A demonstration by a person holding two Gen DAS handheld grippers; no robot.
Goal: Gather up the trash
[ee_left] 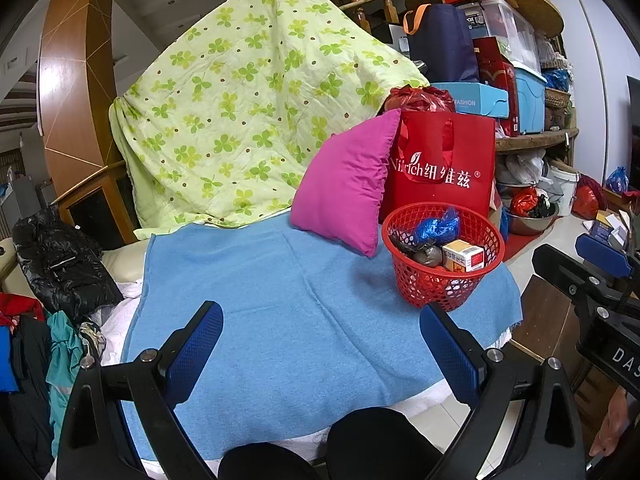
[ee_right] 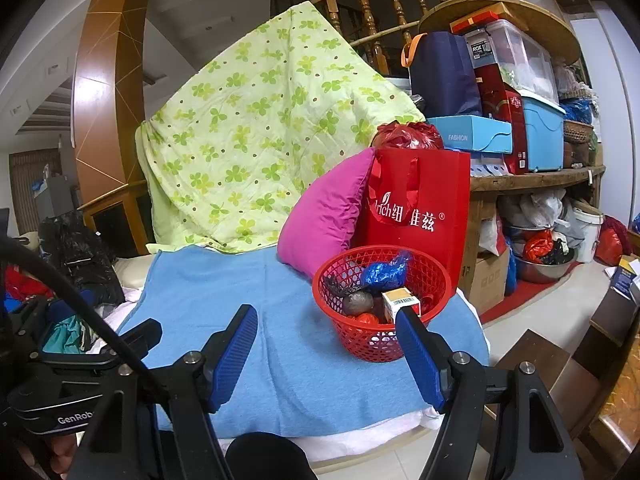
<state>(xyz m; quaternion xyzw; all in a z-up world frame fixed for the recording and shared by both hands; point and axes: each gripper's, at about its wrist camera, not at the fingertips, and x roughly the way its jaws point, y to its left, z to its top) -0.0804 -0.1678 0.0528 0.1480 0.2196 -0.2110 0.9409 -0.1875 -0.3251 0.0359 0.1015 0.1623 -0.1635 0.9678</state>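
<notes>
A red mesh basket [ee_left: 442,280] stands on the right end of a blue towel [ee_left: 280,300]. It holds a crumpled blue bag [ee_left: 438,226], a small carton [ee_left: 464,256], a grey wad [ee_left: 428,256] and other scraps. The basket also shows in the right wrist view [ee_right: 380,336], with the carton [ee_right: 400,300] at its near rim. My left gripper [ee_left: 320,344] is open and empty above the towel, left of the basket. My right gripper [ee_right: 328,356] is open and empty, its right finger [ee_right: 420,356] in front of the basket.
A magenta pillow [ee_left: 344,188] and a red paper bag [ee_left: 444,164] stand behind the basket. A green clover quilt [ee_left: 240,112] drapes the sofa back. Black jacket and clothes [ee_left: 60,264] lie left. Cluttered shelves [ee_left: 532,136] and floor bags [ee_left: 528,204] are at right.
</notes>
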